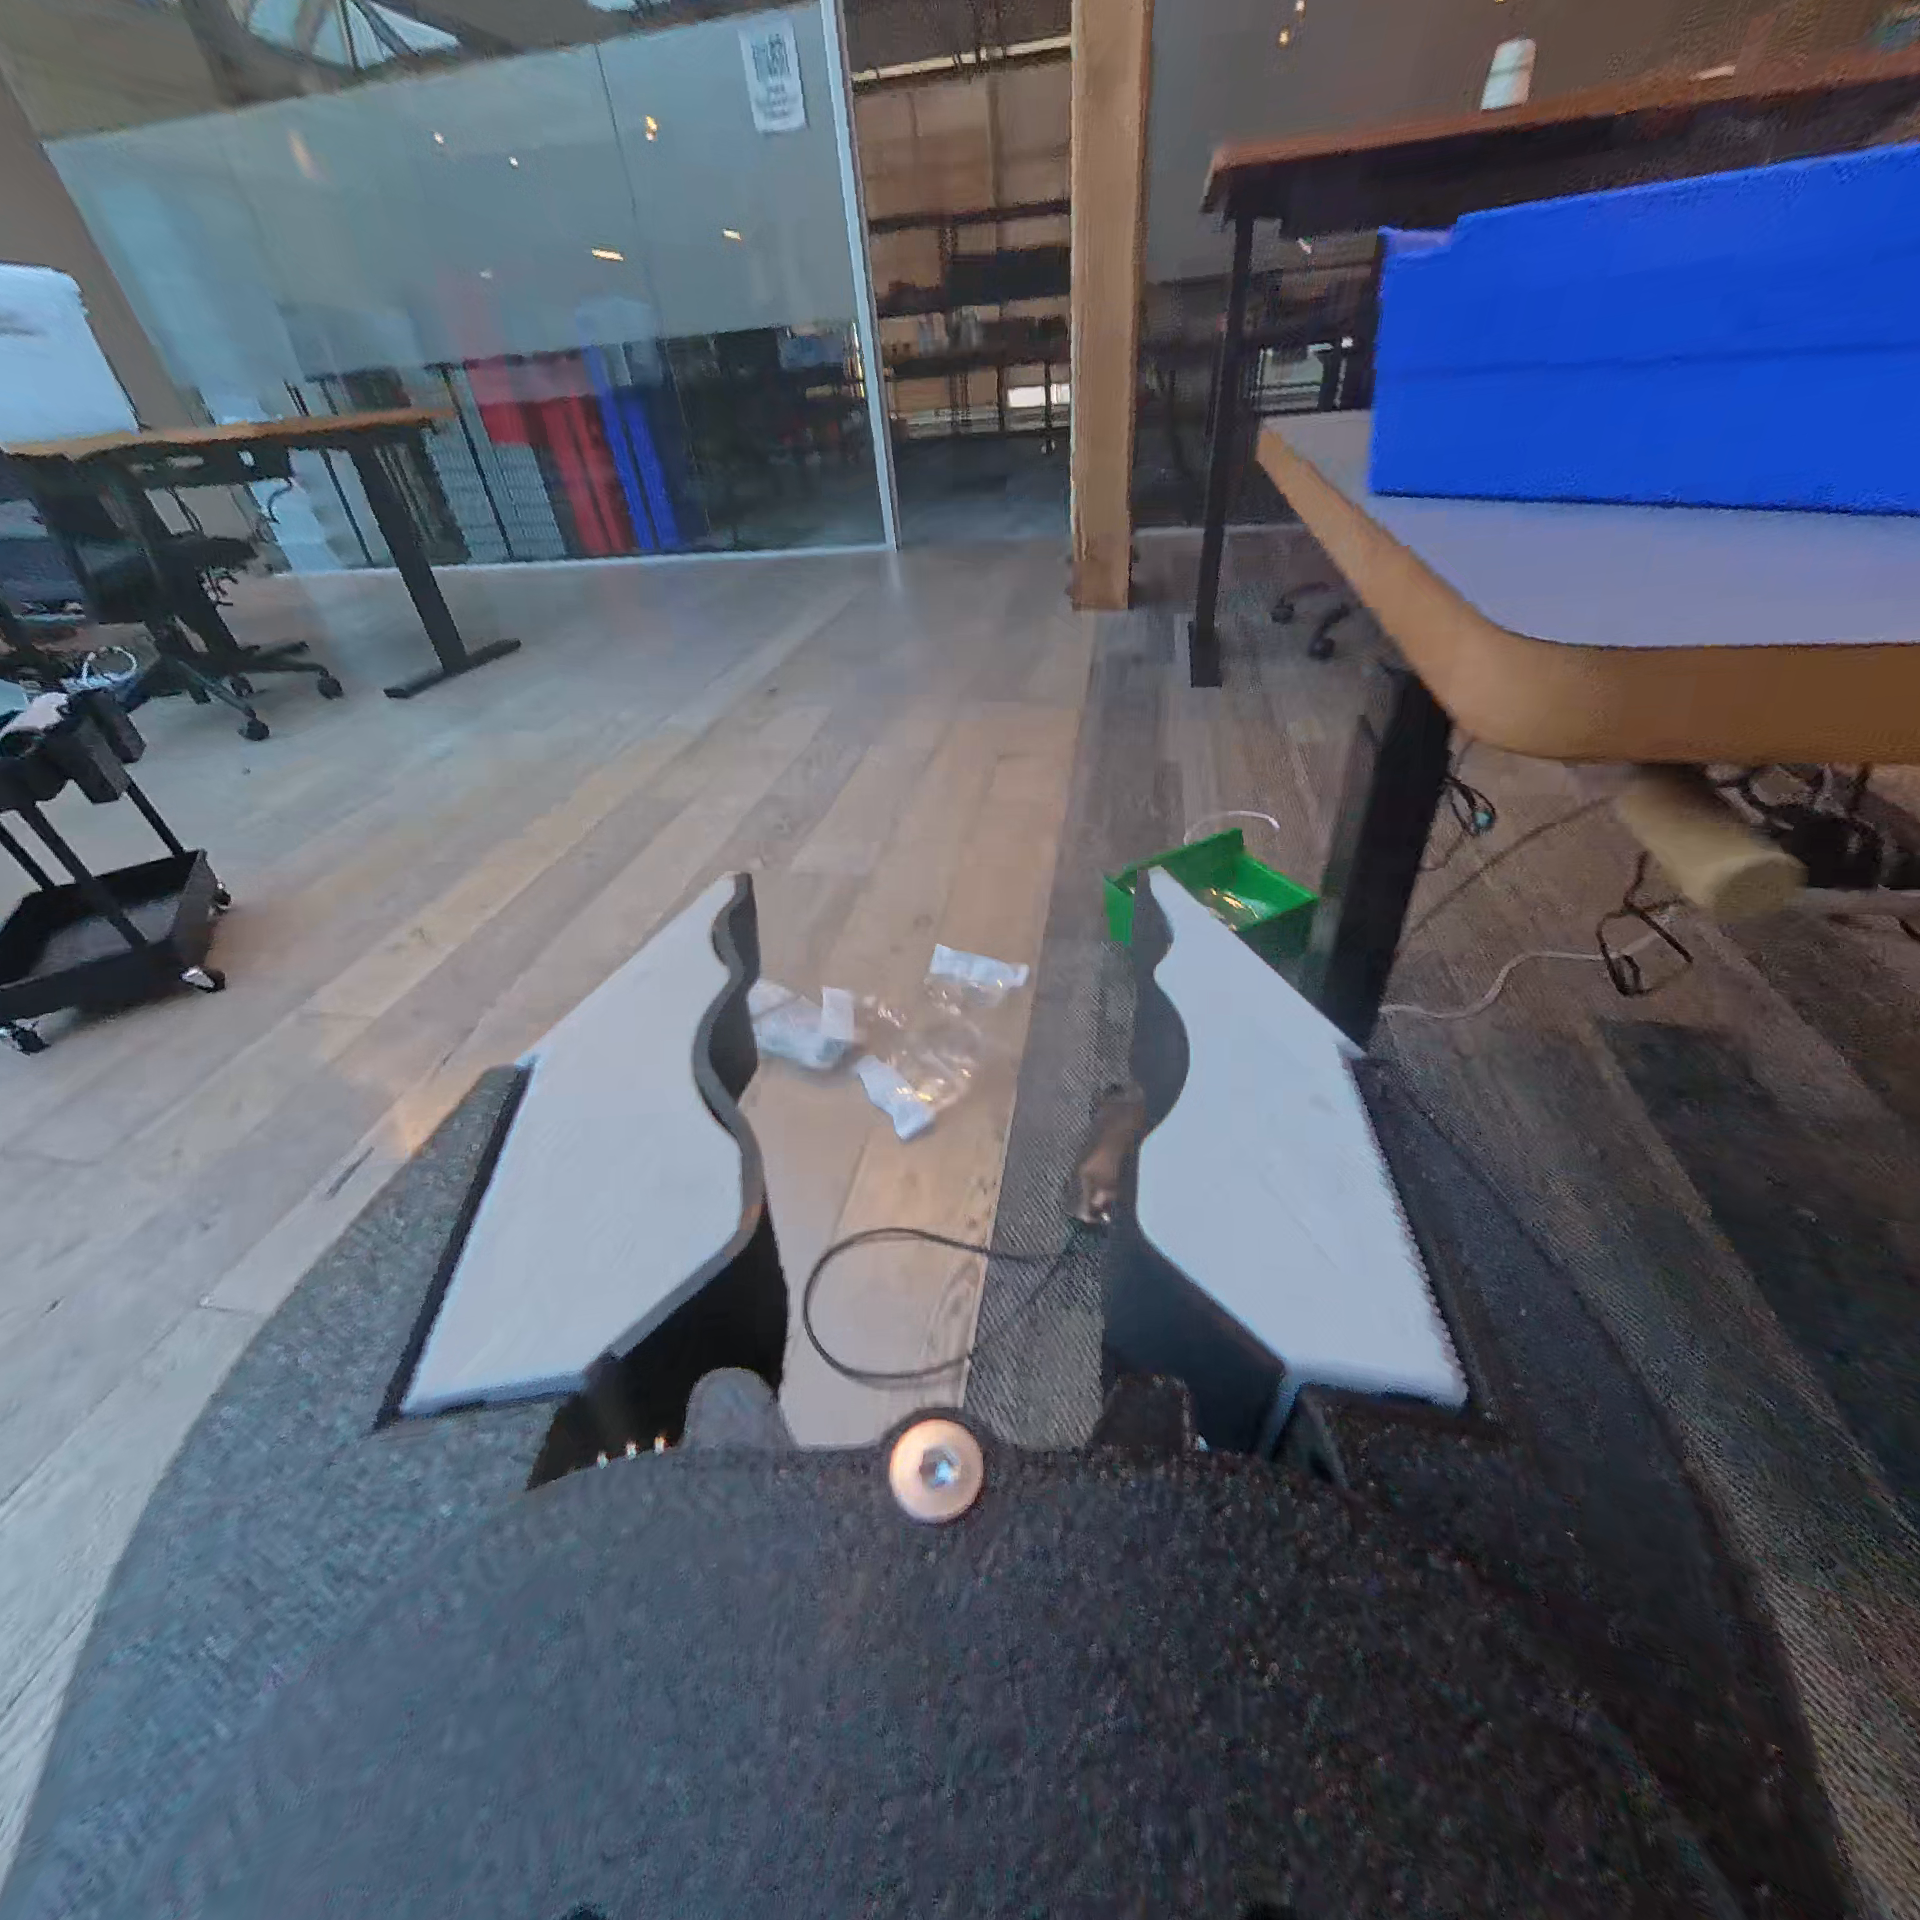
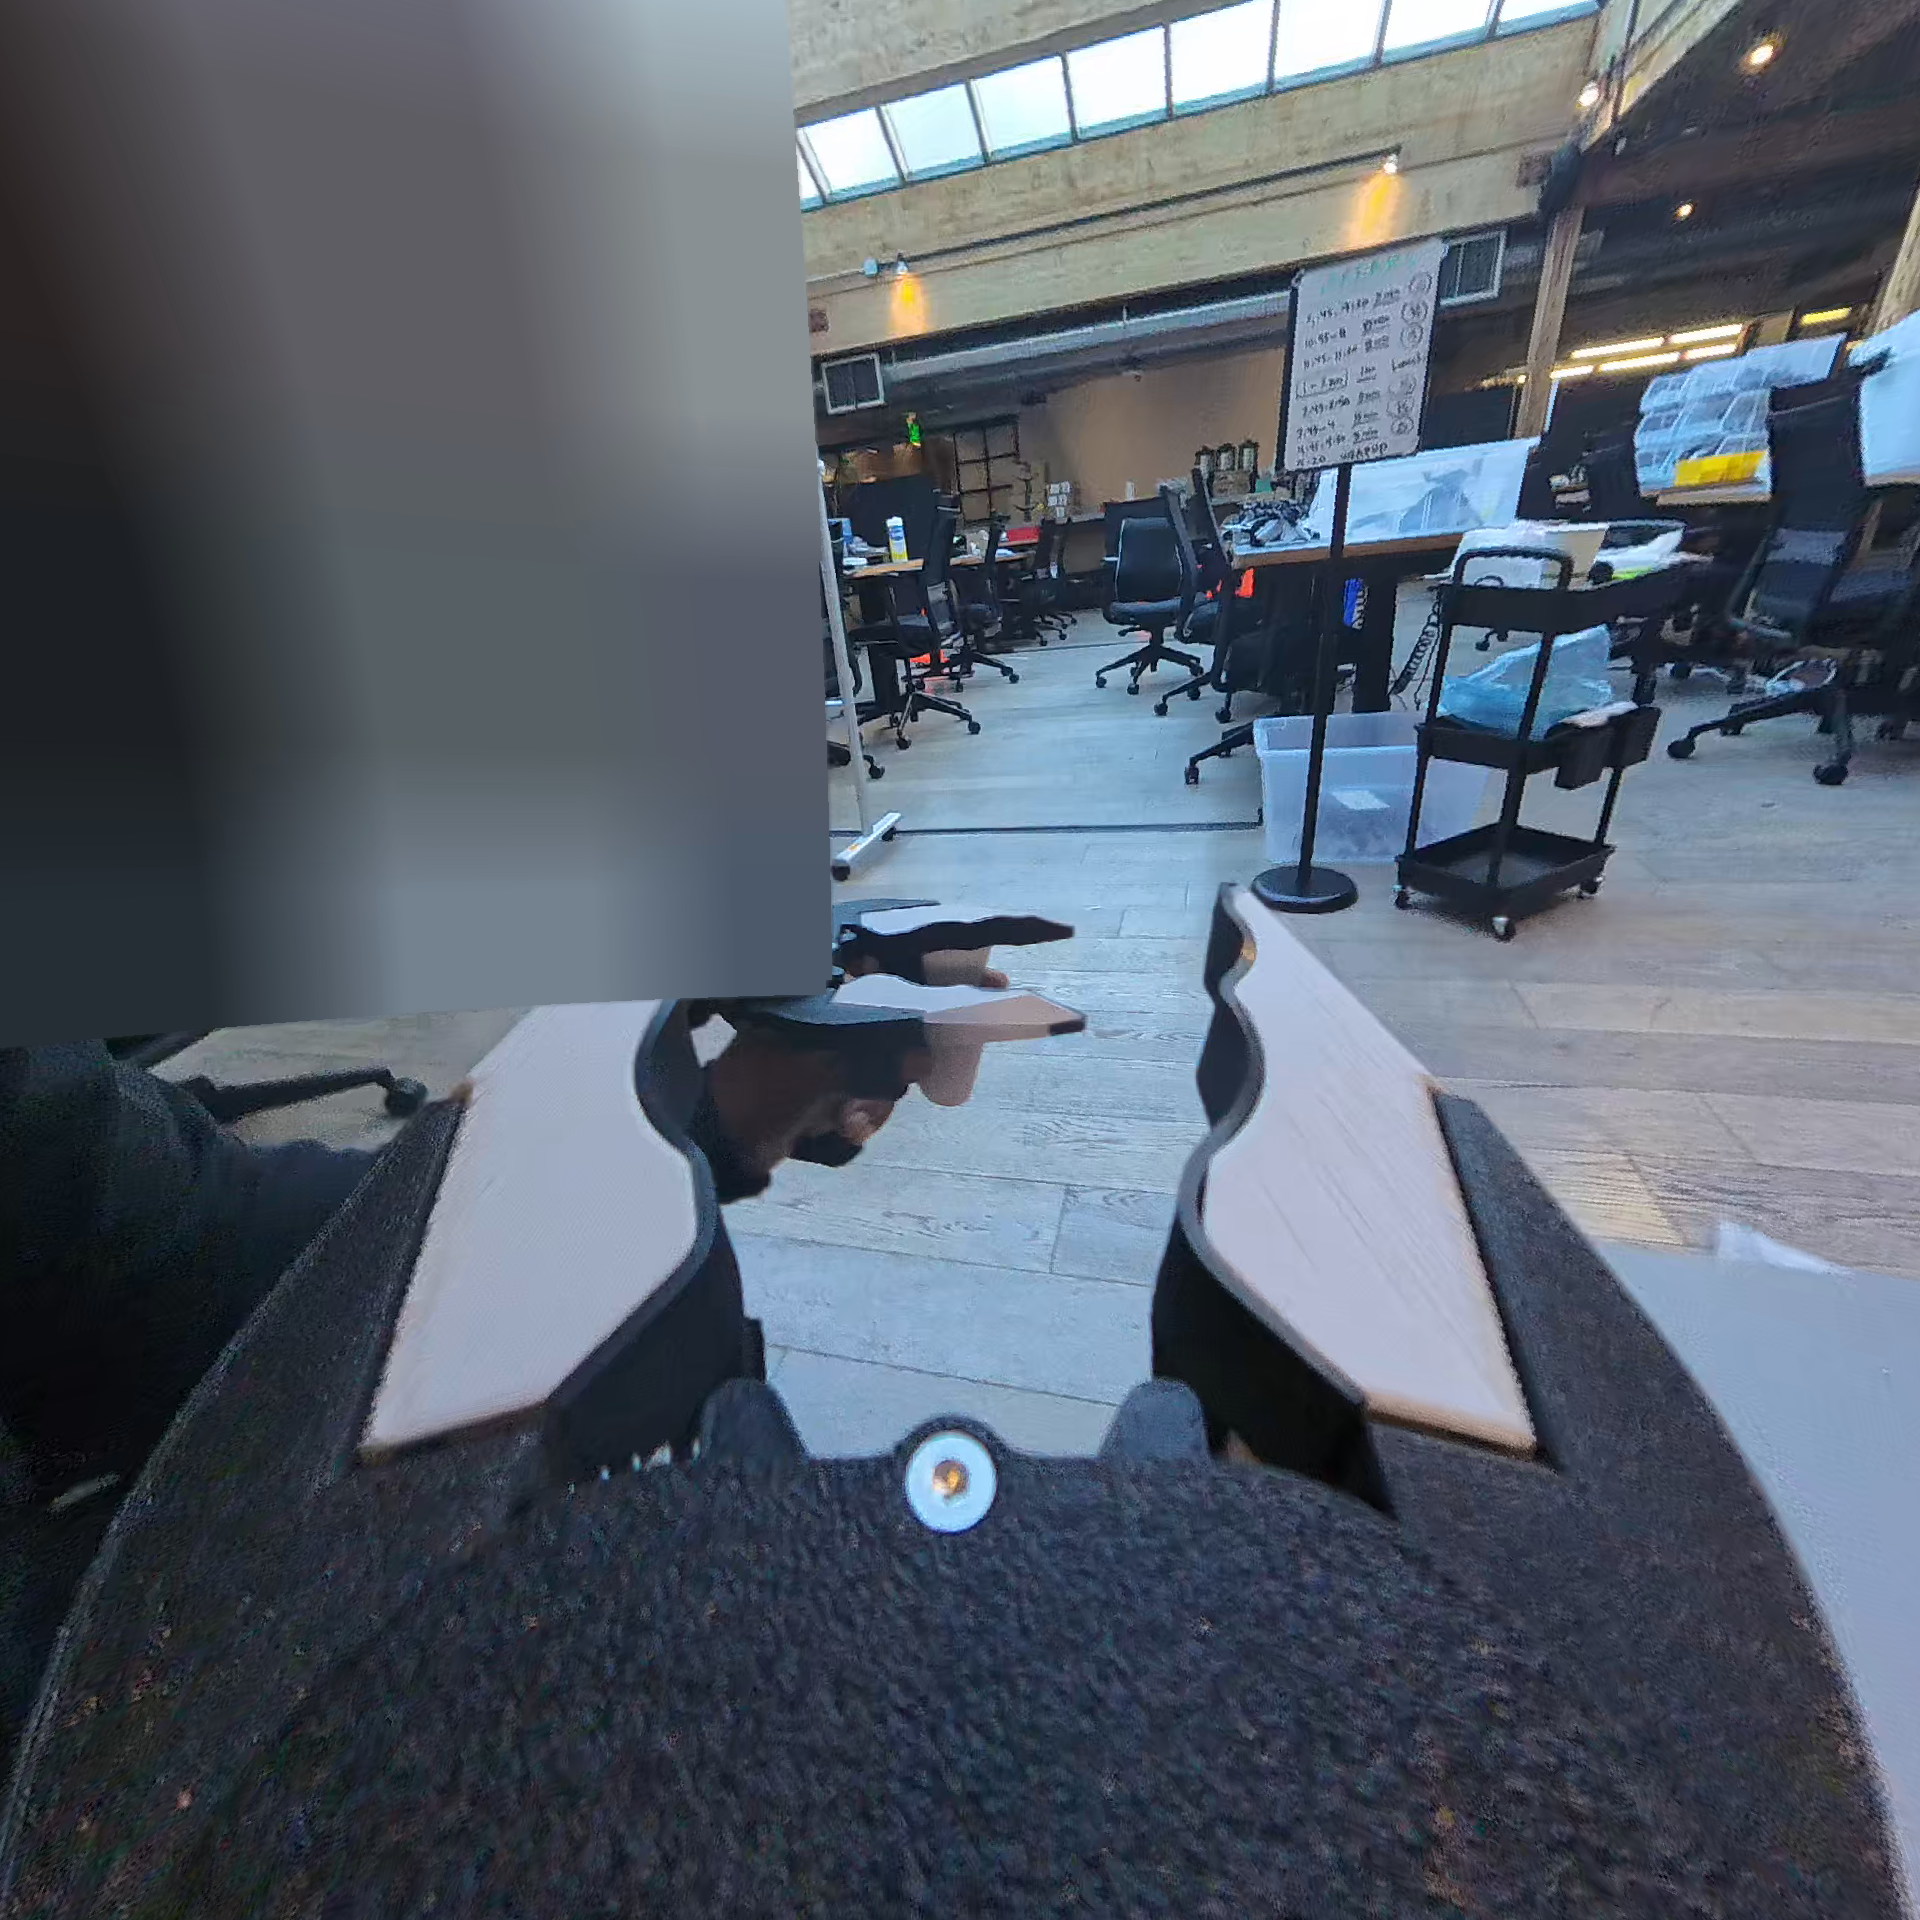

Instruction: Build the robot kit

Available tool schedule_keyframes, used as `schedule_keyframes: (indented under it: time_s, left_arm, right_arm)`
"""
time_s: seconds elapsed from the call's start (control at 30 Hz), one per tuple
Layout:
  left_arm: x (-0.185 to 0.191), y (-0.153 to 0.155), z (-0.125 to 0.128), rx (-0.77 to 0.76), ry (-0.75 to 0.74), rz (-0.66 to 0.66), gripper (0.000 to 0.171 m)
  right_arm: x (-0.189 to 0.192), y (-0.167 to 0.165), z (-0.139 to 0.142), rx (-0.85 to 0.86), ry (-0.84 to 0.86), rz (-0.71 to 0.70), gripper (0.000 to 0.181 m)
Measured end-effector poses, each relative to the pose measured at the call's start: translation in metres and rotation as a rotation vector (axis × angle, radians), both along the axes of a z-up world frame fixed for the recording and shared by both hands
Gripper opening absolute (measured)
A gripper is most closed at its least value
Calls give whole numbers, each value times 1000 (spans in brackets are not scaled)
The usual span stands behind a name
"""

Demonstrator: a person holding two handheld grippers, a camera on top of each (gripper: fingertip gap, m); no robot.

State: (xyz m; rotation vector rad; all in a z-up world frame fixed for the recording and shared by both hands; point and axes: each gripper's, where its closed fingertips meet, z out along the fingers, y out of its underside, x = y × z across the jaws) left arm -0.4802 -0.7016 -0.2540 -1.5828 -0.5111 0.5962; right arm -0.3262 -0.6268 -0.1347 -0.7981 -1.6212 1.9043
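Observation:
My left gripper [image 1: 943, 894] is open and empty, held above the floor. Beyond its fingertips lie several small clear plastic bags [image 1: 894, 1029] with white parts inside, on the wood floor. A green bin [image 1: 1226, 899] sits on the floor just past the right finger, beside a table leg. A thin black cable loop [image 1: 883, 1309] lies between the fingers. My right gripper [image 2: 945, 956] is open and empty, pointing across the room. The left gripper [image 2: 1075, 977] shows there too, open, held by a hand [image 2: 831, 1127].
A table [image 1: 1621, 623] with a blue bin [image 1: 1662, 343] stands at the right, cables beneath it. A black cart [image 1: 94, 935] and desk stand at the left. In the right wrist view are a whiteboard stand [image 2: 1314, 623], a black cart [image 2: 1527, 727], a clear tub [image 2: 1351, 779] and office chairs.

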Motion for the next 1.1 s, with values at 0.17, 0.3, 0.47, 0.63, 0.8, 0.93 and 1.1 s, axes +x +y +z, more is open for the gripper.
schedule_keyframes:
  time_s: [0.17, 0.3, 0.47, 0.63, 0.8, 0.93, 1.1]
  left_arm:
    - [-62, -44, 42, 70, -25, 99, 70]
    - [-62, -97, 98, 58, -171, 187, 69]
    - [-51, -125, 198, 55, -405, 161, 70]
    - [-83, -114, 309, -7, -382, 39, 71]
    - [-160, -65, 362, -56, -340, -109, 71]
    - [-236, -12, 370, -58, -324, -155, 71]
    - [-319, 53, 391, -64, -305, -142, 71]
  right_arm:
    - [-85, -28, 8, -39, -151, -48, 95]
    - [-131, -34, 47, 29, -277, -112, 94]
    - [-176, -34, 96, 95, -457, -234, 95]
    - [-219, 1, 146, -13, -525, -416, 95]
    - [-264, 47, 166, -58, -515, -549, 95]
    - [-312, 82, 148, -73, -504, -595, 92]
    - [-398, 129, 114, -82, -555, -609, 96]
